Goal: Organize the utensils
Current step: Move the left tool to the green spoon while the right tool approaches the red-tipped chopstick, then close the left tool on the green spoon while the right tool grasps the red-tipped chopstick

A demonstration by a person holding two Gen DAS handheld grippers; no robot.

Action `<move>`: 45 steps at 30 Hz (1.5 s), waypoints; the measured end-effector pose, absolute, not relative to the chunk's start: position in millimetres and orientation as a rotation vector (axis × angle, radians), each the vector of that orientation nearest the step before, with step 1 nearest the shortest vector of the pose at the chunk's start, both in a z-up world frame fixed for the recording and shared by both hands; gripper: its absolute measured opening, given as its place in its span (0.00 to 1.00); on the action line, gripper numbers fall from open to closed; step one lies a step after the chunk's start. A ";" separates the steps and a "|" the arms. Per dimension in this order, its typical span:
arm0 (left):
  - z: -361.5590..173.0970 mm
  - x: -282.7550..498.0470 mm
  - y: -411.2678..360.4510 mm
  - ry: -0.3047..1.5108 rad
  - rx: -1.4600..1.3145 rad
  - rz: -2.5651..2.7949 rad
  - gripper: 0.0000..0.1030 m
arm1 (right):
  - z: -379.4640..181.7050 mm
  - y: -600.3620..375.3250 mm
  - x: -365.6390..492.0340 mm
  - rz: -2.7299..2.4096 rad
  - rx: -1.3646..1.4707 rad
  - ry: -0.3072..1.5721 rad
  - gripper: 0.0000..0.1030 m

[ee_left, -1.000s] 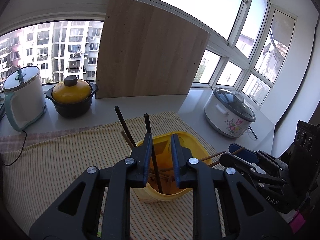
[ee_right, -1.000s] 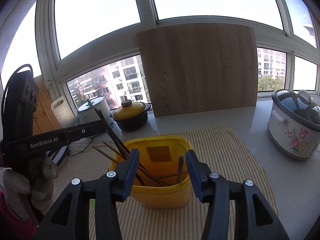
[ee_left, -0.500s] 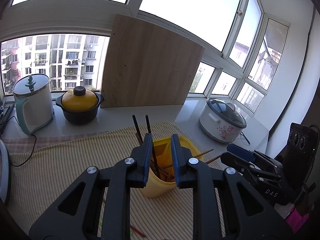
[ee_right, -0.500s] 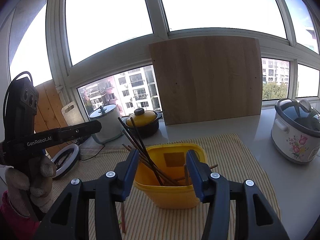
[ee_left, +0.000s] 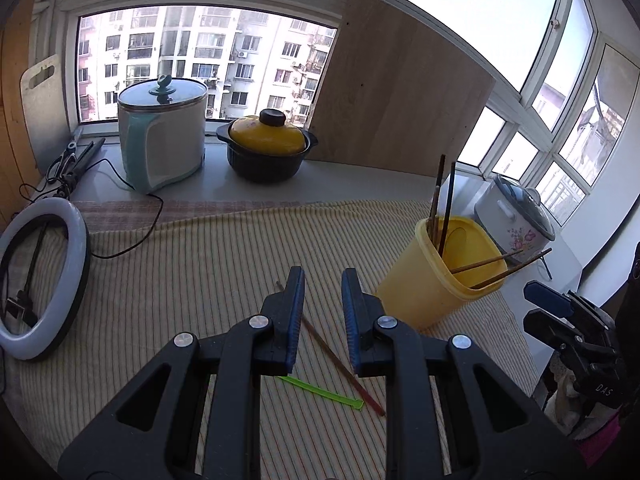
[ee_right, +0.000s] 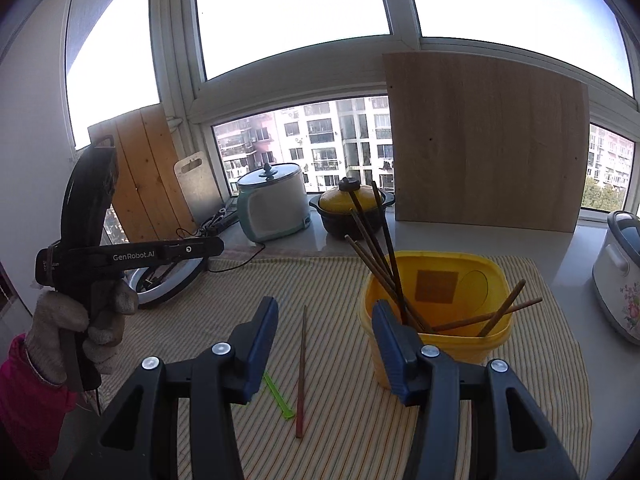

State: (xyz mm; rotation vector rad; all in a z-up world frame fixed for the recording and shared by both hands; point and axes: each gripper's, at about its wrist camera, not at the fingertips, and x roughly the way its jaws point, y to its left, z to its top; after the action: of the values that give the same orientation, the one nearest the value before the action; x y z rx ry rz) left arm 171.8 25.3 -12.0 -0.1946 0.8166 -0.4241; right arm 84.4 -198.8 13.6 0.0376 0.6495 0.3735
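Striped cloth [ee_left: 192, 264] covers the counter; noted left to right. Far left on the cloth: ring light [ee_left: 42, 280], its cable running back to the white-and-teal cooker [ee_left: 162, 140] by the window. Next along the sill, a dark pot with yellow lid [ee_left: 266, 146], then a wooden board [ee_left: 400, 96] leaning against the glass.

Left gripper [ee_left: 322, 322]: jaws parted by a moderate gap, nothing between them, held above the cloth. Under and between its fingers lies one reddish-brown chopstick [ee_left: 336, 354], flat on the cloth and running diagonally. A green plastic pick [ee_left: 322, 392] lies flat just beside it, its far end close to the chopstick's near end; I cannot tell whether they touch.

Right of these: yellow tub [ee_left: 436, 284], upright on the cloth, holding several chopsticks [ee_right: 384, 256], some near vertical, two leaning out over the right rim.

Right gripper [ee_right: 324, 346]: jaws wide apart, empty. In its view the loose chopstick falls within the gap and the tub sits behind the right finger. Far right: flowered white cooker [ee_left: 516, 216] on the bare counter.
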 end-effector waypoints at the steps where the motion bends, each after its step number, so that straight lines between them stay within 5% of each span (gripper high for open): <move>1: -21.7 171.7 29.9 0.844 -0.196 -0.413 0.17 | 8.5 -193.8 85.6 0.386 0.026 0.665 0.50; 8: -93.1 171.2 50.0 1.046 -0.278 -0.365 0.17 | -39.4 -170.5 102.0 0.432 -0.002 0.803 0.49; 18: -153.0 187.5 55.4 1.176 -0.408 -0.312 0.17 | -111.0 -143.5 122.7 0.438 -0.108 0.993 0.35; 34: -162.2 214.3 23.6 1.188 -0.299 -0.220 0.17 | -133.2 -136.8 150.3 0.410 -0.097 1.067 0.31; 40: -159.3 220.7 2.9 1.187 -0.201 -0.209 0.35 | -133.9 -136.9 152.5 0.408 -0.079 1.067 0.31; 45: -159.1 218.3 -13.6 1.156 -0.057 -0.172 0.35 | -132.1 -140.6 149.8 0.400 -0.060 1.054 0.31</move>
State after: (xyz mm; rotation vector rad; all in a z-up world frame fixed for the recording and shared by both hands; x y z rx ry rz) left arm 218.3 -13.6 -159.1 -0.0567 1.1557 -0.1717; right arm 149.8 -140.6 -132.1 -0.0605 1.0545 0.4005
